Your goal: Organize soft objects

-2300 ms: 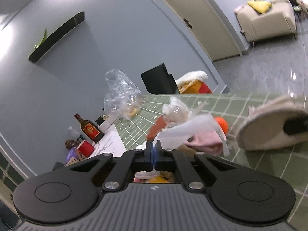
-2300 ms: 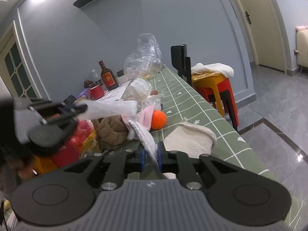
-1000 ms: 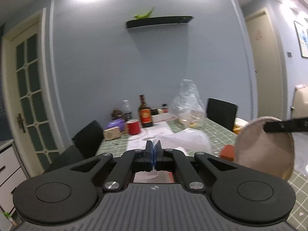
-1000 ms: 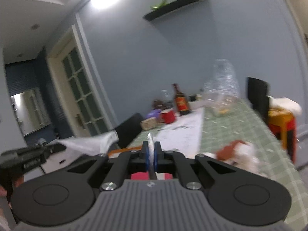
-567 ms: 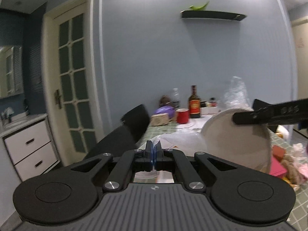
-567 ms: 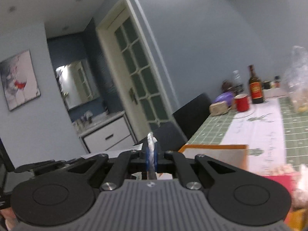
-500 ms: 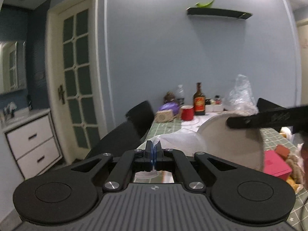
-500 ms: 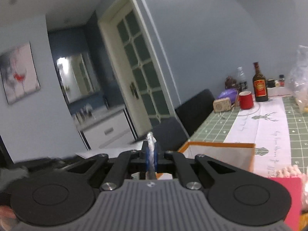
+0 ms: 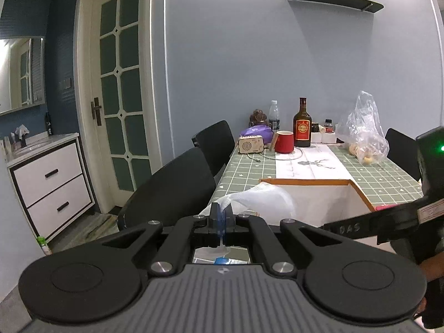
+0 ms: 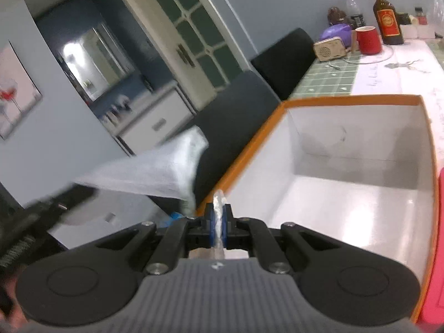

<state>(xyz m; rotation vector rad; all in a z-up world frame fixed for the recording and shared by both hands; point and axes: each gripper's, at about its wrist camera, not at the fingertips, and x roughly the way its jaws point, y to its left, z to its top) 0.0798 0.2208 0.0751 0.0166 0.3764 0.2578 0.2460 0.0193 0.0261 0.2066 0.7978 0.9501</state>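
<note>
Only the right view shows inside the box (image 10: 360, 194); both the left gripper (image 9: 221, 216) and right gripper (image 10: 219, 219) pinch cloth (image 10: 155, 172) beside the green table (image 9: 249, 174).

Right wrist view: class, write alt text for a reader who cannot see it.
The right gripper is shut on a white fabric edge beside an orange-rimmed white box. To its left hangs a white cloth; a red mug and bottle stand beyond.
</note>
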